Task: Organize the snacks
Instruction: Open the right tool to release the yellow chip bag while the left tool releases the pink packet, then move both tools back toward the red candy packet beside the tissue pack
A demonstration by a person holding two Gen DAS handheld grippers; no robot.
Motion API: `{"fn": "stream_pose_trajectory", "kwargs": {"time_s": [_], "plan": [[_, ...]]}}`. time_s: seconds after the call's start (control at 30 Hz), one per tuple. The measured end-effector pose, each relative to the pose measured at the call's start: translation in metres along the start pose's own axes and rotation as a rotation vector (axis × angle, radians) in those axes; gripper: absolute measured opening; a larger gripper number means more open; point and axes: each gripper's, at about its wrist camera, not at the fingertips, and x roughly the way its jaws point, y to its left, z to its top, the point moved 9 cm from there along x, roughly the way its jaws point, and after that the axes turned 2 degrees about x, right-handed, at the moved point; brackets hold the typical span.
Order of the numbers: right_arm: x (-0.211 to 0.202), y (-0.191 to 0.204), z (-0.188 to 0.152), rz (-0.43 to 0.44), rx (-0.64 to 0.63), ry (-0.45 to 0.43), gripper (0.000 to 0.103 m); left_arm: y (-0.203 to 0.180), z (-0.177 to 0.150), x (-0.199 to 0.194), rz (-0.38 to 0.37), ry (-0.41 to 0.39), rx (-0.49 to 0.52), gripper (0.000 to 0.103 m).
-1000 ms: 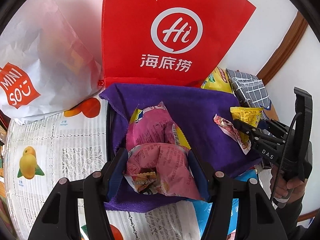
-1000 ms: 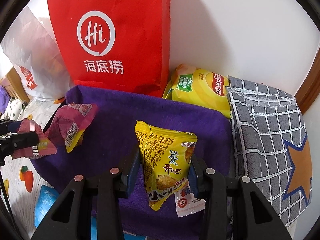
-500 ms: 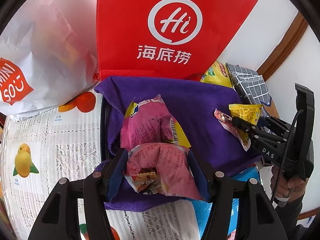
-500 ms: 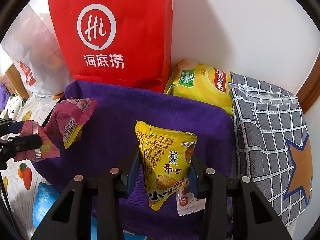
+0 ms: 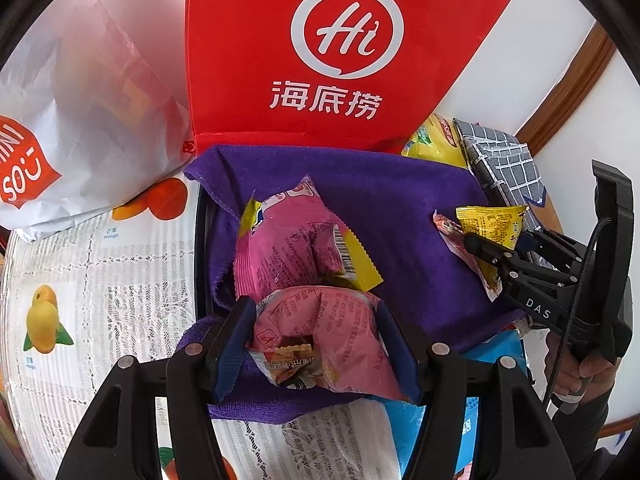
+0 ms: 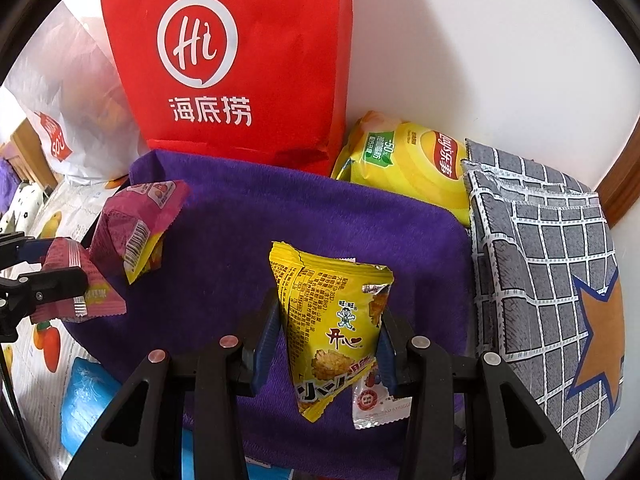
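My left gripper [image 5: 316, 314] is shut on a crumpled pink snack packet [image 5: 328, 344], held just above the near edge of a purple cloth [image 5: 400, 200]. A second pink packet with a yellow edge [image 5: 296, 240] lies on the cloth right behind it. My right gripper [image 6: 330, 314] is shut on a yellow snack packet [image 6: 332, 320] over the cloth [image 6: 280, 220]; a small red-and-white sachet [image 6: 376, 400] hangs beside it, whether gripped I cannot tell. In each wrist view the other gripper shows at the side, the right gripper [image 5: 486, 254] and the left gripper [image 6: 44, 280].
A red paper bag [image 6: 240, 60] stands against the wall behind the cloth, with a white shopping bag [image 5: 80, 120] to its left. A yellow chips bag [image 6: 404, 164] and a grey checked cloth [image 6: 540, 240] lie to the right. Printed fruit paper [image 5: 100, 280] and a blue packet [image 6: 88, 400] cover the near table.
The left gripper has drifted slightly with its pink packet. The right gripper and its yellow packet have stayed where they were. Both grips are unchanged.
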Motion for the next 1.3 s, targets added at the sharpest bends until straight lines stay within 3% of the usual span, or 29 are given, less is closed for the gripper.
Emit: {"fn": "stream_pose_trajectory", "kwargs": {"time_s": [0.27,0.4,0.63,0.97,1.3], "plan": [[-0.001,0.002,0.000,-0.002,-0.012,-0.003,0.043,0.001,-0.001,0.004,0.001,0.002,0.004,0.061],[-0.006,0.004,0.001,0.005,-0.014,-0.016,0.050,0.001,-0.001,0.004,0.000,0.005,0.000,0.063],[-0.027,0.009,0.005,0.006,0.012,-0.061,0.057,-0.006,0.003,-0.010,-0.020,-0.028,-0.001,0.082],[-0.083,-0.001,-0.011,-0.023,0.085,-0.109,0.064,-0.026,0.005,-0.047,-0.034,-0.092,0.048,0.082],[-0.126,-0.019,-0.045,-0.122,0.112,-0.131,0.065,-0.049,0.002,-0.076,-0.066,-0.138,0.103,0.082]]}}
